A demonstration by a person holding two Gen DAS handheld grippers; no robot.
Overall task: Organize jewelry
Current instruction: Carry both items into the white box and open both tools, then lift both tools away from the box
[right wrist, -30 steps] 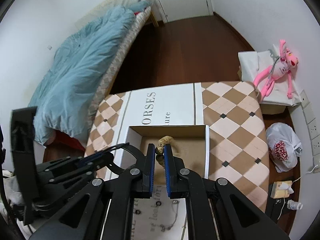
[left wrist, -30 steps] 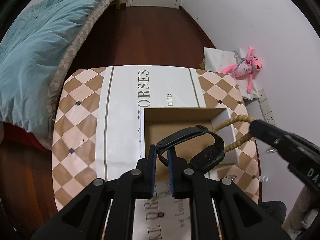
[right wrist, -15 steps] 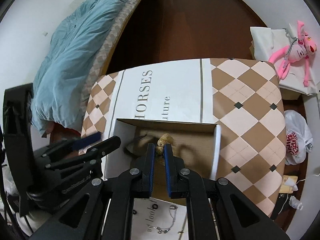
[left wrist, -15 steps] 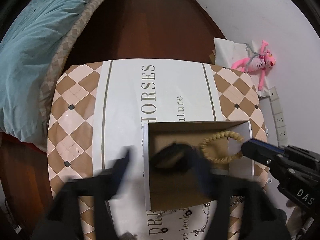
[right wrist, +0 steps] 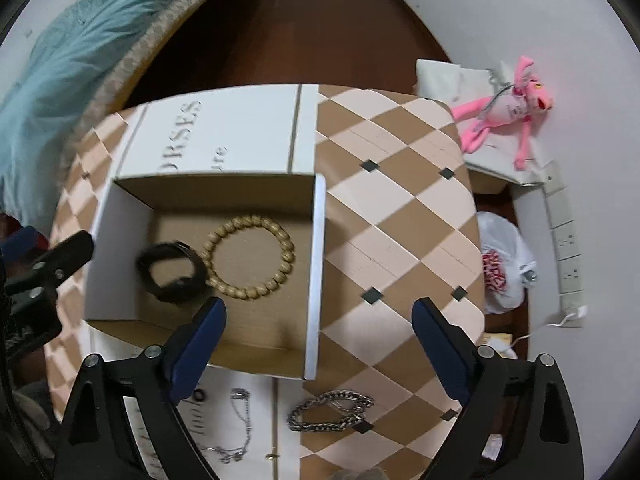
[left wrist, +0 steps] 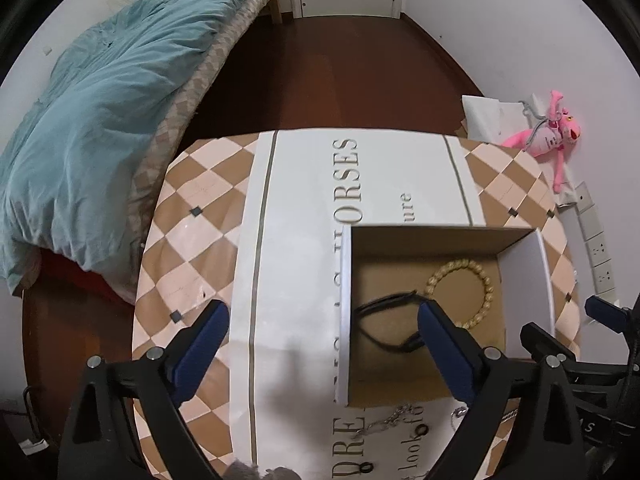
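Note:
An open cardboard box (right wrist: 318, 264) (left wrist: 345, 312) stands on the table. Inside it lie a wooden bead bracelet (right wrist: 250, 257) (left wrist: 462, 294) and a black band (right wrist: 170, 270) (left wrist: 386, 324), side by side. My left gripper (left wrist: 322, 332) is open and empty above the box's left wall. My right gripper (right wrist: 318, 330) is open and empty above the box's near right corner. A silver chain bracelet (right wrist: 330, 416), a thin silver necklace (right wrist: 238, 424) and a small black ring (right wrist: 199, 395) lie on the table in front of the box.
The table (right wrist: 400, 220) has a brown and cream diamond cloth with a white printed runner (left wrist: 304, 208). A bed with a teal duvet (left wrist: 92, 120) stands to the left. A pink plush toy (right wrist: 508, 110) and a plastic bag (right wrist: 502, 268) lie by the right wall.
Both grippers have opened. The black band dropped from the left one and the bead bracelet from the right one into the box. Both grippers have lifted and pulled back.

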